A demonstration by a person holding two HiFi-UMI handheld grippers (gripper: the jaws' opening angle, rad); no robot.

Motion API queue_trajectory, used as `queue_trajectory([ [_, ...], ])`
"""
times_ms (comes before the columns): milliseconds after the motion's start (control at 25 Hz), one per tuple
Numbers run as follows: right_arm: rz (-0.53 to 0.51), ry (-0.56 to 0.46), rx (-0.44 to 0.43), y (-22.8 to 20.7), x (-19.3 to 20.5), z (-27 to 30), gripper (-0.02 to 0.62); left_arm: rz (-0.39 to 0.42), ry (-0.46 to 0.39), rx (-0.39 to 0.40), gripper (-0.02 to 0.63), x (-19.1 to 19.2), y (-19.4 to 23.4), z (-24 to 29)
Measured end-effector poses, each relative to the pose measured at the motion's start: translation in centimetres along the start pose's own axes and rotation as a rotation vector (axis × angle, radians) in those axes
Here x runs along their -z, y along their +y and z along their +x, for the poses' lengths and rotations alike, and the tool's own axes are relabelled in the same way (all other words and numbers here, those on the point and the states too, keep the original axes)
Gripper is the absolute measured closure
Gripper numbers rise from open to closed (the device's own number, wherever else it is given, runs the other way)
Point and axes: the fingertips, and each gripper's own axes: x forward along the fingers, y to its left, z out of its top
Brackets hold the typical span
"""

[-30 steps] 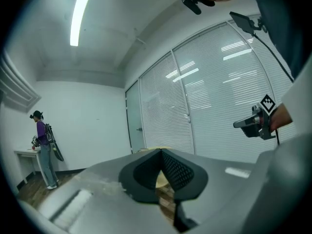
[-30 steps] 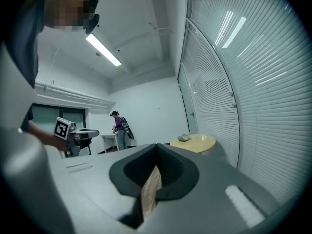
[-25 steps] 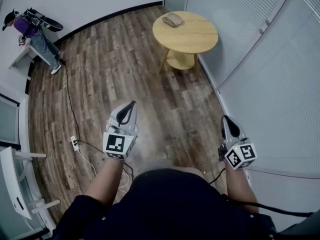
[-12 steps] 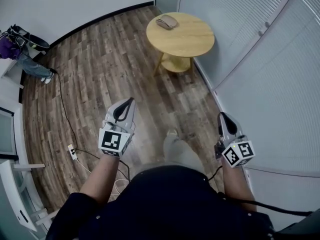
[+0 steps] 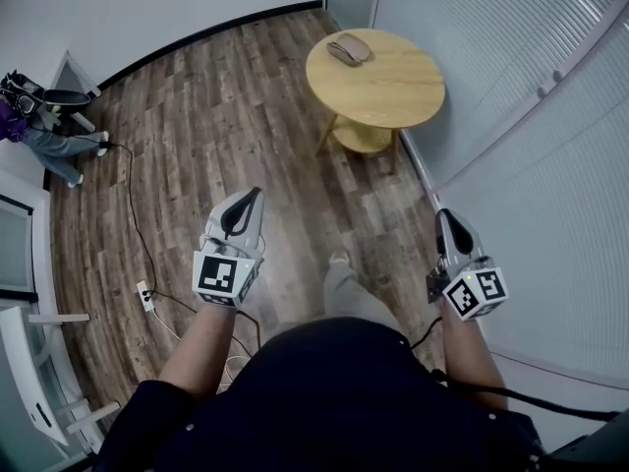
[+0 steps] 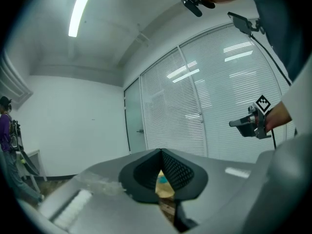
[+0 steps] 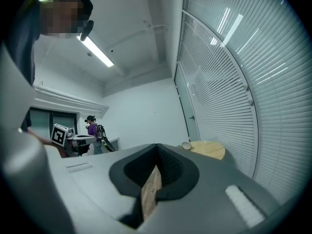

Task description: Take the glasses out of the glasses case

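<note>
While head view shows the glasses case (image 5: 348, 49) on a table (image 5: 393, 82), gripper views show left tool (image 6: 161, 151) and right tool (image 7: 156, 146) closed.

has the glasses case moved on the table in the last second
No. The glasses case sits in the same spot near the far left rim of the round table; its shift in the head view comes from the camera moving.

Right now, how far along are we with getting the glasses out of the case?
Nothing looks done: the case lies on the round table across the room and looks closed. In hand: nothing; the left gripper and right gripper are both shut and empty above the floor. Left to do: reach the table, open the case, lift out the glasses.
</note>
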Motion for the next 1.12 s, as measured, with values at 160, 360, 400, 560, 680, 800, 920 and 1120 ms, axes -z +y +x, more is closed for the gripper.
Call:
queue_trajectory([
  [160, 0.020, 0.008, -0.009, -1.7, -0.8, 4.0, 0.586, 0.005, 0.029, -0.010, 0.600, -0.3, 1.8, 3.3],
  [360, 0.042, 0.030, -0.025, -4.6, -1.1, 8.9, 0.586, 0.011, 0.044, -0.016, 0.600, -0.6, 4.1, 8.2],
  [400, 0.053, 0.033, -0.030, -5.3, -1.3, 9.9, 0.586, 0.010, 0.047, -0.022, 0.600, -0.7, 4.4, 9.2],
  [560, 0.064, 0.036, -0.041, -8.2, -2.8, 13.8, 0.586, 0.006, 0.059, -0.035, 0.600, -1.3, 5.9, 13.4],
  [680, 0.063, 0.039, -0.049, -10.7, -3.4, 17.0, 0.586, 0.011, 0.066, -0.043, 0.600, -1.6, 7.1, 16.8],
  [800, 0.086, 0.037, -0.059, -12.9, -3.4, 20.2, 0.586, 0.014, 0.066, -0.062, 0.600, -1.8, 8.3, 20.0],
  [920, 0.111, 0.028, -0.093, -14.0, -4.1, 22.8, 0.586, 0.030, 0.054, -0.067, 0.600, -2.8, 9.2, 22.4],
  [1120, 0.103, 0.015, -0.116, -15.6, -5.7, 26.1, 0.586, 0.048, 0.049, -0.051, 0.600, -3.6, 9.8, 25.0],
])
